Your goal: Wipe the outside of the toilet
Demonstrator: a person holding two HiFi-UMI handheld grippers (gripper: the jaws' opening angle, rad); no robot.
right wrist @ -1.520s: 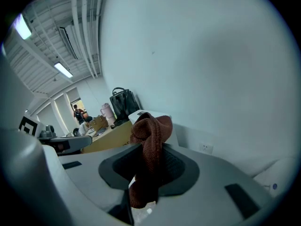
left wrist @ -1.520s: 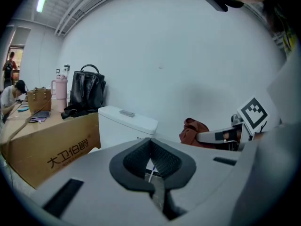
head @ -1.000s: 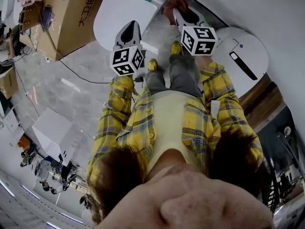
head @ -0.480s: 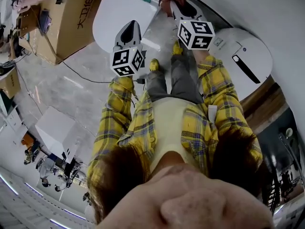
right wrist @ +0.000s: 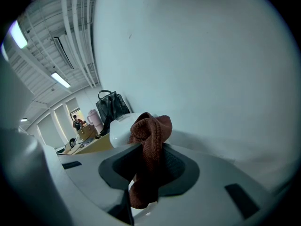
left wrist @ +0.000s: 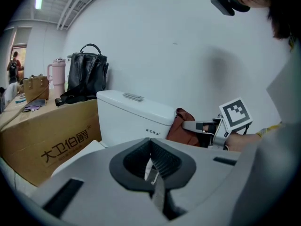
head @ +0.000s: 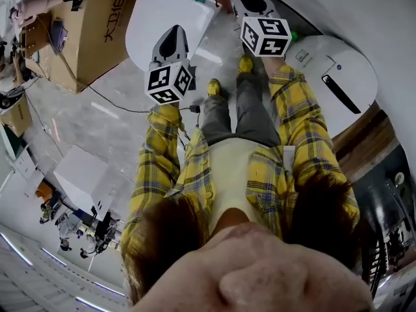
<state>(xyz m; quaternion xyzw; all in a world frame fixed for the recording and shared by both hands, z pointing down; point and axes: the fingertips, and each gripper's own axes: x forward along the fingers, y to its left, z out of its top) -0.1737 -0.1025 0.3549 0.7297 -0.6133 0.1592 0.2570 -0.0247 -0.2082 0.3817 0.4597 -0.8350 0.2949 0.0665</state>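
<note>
Brown cloth (right wrist: 149,135) is pinched in right gripper (right wrist: 148,166), loosely bunched; it could slip out rubbing the toilet (head: 162,18) at 12 o'clock. Left gripper (left wrist: 151,168) is pressed together, empty, and may bump it.

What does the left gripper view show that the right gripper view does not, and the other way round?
Only the left gripper view: the right gripper seen from outside, with its marker cube, and the left gripper, jaws together on nothing. Only the right gripper view: the ceiling lights, and the brown cloth clamped between that gripper's own jaws, close up. Both: the toilet tank, the black bag and the cloth.
</note>
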